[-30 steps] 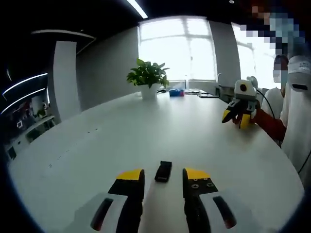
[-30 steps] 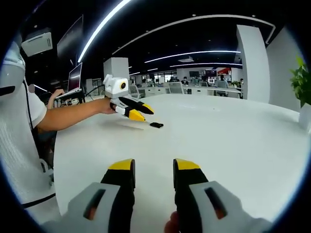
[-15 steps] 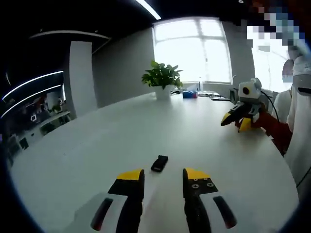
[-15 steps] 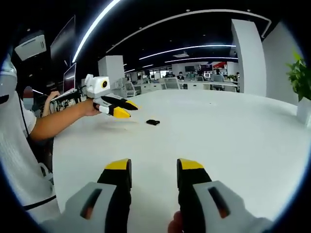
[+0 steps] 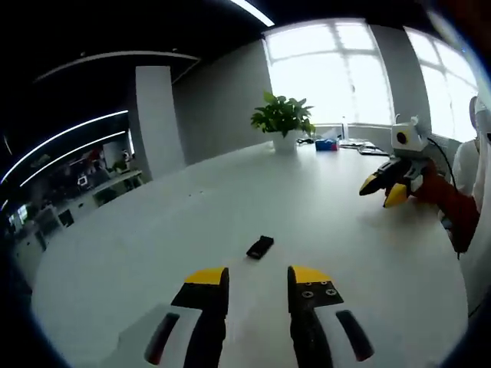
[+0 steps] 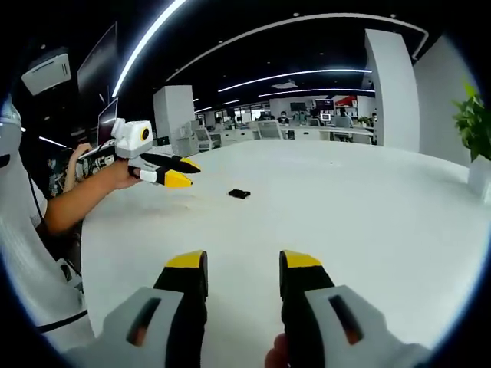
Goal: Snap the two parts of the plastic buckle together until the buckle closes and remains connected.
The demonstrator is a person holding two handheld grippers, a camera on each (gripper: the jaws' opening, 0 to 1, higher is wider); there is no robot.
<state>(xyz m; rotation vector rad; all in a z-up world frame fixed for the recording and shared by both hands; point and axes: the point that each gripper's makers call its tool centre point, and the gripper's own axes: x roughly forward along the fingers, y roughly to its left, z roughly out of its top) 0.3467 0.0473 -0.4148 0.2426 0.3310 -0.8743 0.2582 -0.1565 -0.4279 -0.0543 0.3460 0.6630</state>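
Note:
A small black plastic buckle (image 5: 260,247) lies flat on the white table (image 5: 153,253), by itself. In the left gripper view my left gripper (image 5: 257,280) is open and empty, held a short way back from the buckle and above the table. My right gripper (image 5: 386,188) shows at the far right of that view, held in a hand. In the right gripper view my right gripper (image 6: 242,264) is open with nothing between its yellow-tipped fingers. The buckle (image 6: 239,194) lies far ahead of it, and my left gripper (image 6: 178,172) hovers to the buckle's left.
A potted green plant (image 5: 283,123) stands at the table's far end by bright windows, with small items (image 5: 326,144) beside it. A person's sleeve and arm (image 6: 73,201) are at the table's edge. Office desks and chairs (image 6: 268,134) lie beyond the table.
My left gripper has drawn back and up from the buckle, which now sits farther ahead of it. In the right gripper view the left gripper has moved left, away from the buckle.

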